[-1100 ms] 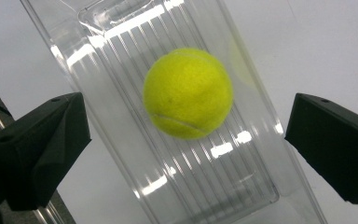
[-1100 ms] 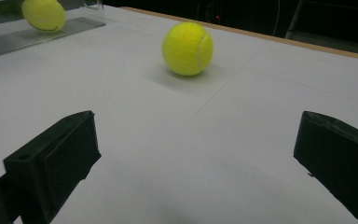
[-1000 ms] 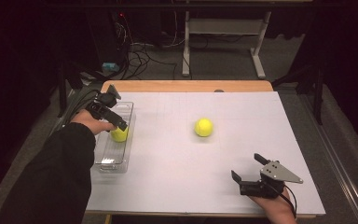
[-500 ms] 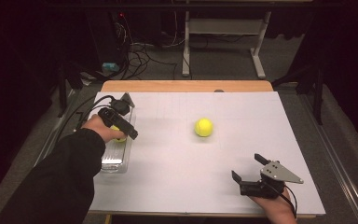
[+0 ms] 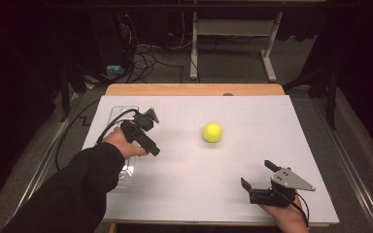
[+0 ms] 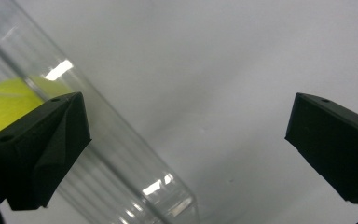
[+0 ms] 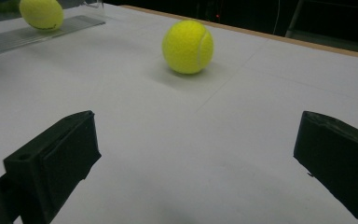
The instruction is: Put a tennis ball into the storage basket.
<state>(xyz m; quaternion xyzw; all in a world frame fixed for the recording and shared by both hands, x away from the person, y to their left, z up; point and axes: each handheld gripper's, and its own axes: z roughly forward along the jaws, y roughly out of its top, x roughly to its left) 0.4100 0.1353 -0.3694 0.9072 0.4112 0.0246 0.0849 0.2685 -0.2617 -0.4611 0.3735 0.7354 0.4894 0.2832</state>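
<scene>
One yellow tennis ball (image 5: 212, 132) lies on the white table top, right of centre; the right gripper view has it straight ahead (image 7: 188, 46). A second ball (image 6: 4, 105) rests inside the clear plastic tray (image 5: 118, 114) at the table's left; my hand hides it in the high view. My left gripper (image 5: 148, 136) hovers over the tray's right edge, open, with nothing between its jaws (image 6: 186, 126). My right gripper (image 5: 258, 175) sits near the front right of the table, open and empty (image 7: 196, 154), pointing toward the loose ball.
The white sheet (image 5: 272, 126) covers most of the table, with a wooden strip (image 5: 194, 90) along the far edge. Beyond it are cables (image 5: 145, 53) and a white desk frame (image 5: 233, 29) on the dark floor. The left gripper's cable (image 5: 114, 121) crosses the tray.
My left gripper has moved from above the tray's middle rightward to its right edge, leaving the ball in the tray. The right gripper and the loose ball have stayed put.
</scene>
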